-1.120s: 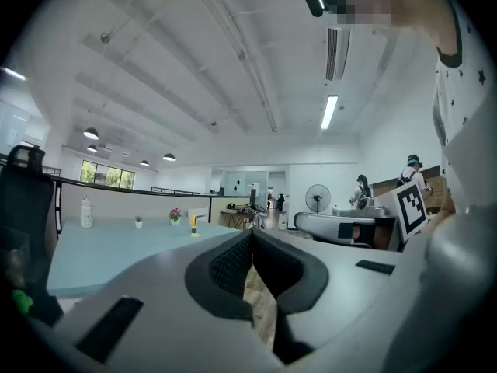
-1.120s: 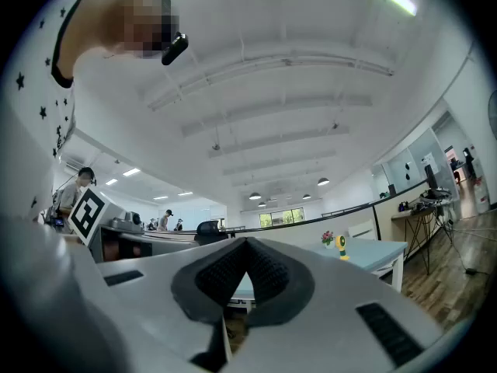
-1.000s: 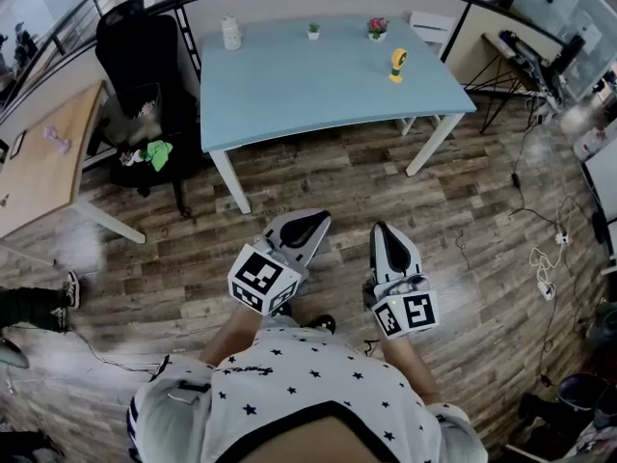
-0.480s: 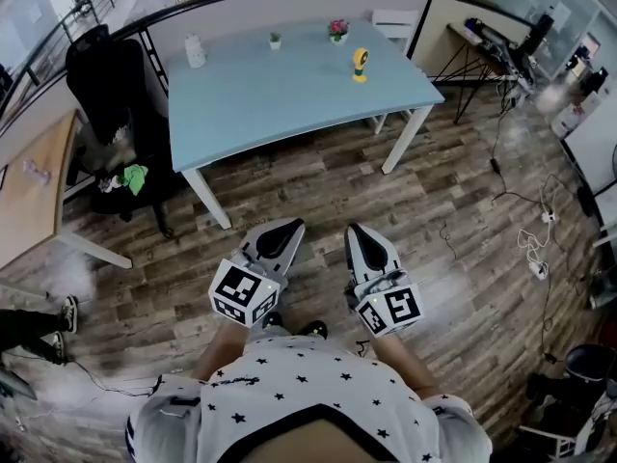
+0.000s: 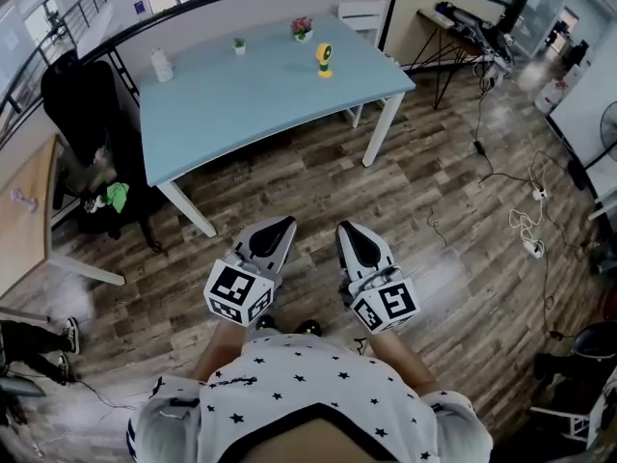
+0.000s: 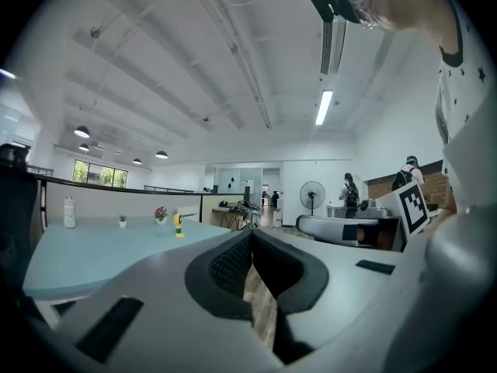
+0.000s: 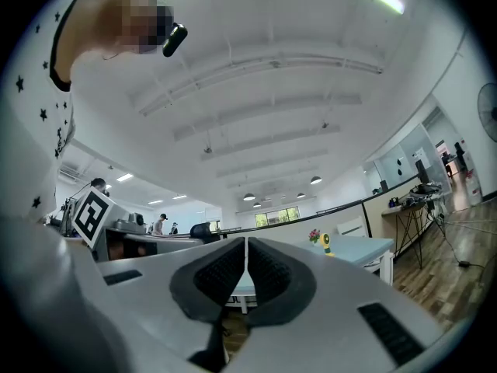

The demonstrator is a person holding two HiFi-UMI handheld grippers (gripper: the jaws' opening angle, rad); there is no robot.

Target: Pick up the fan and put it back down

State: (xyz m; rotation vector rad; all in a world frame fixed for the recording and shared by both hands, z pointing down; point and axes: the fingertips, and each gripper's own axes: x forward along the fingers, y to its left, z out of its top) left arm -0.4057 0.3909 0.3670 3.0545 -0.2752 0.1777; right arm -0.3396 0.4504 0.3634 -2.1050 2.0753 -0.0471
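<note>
Fan [image 5: 325, 59] first: where is it?

Upright on the blue bench [image 5: 251, 104], toward its far edge, near a small flower pot [image 5: 303, 29]. Nothing touches it.

And the tools?

Both are low by the person's waist, well apart from the bench. The left hand-held gripper [image 5: 278, 228] is closed on nothing. The right hand-held gripper [image 5: 350, 231] is all but closed, its jaws having just begun to part, with nothing between them.

So which step?

The approach, I'd judge. Next, step up to the bench, spread one pair of jaws wide and line them on the fan.
</note>
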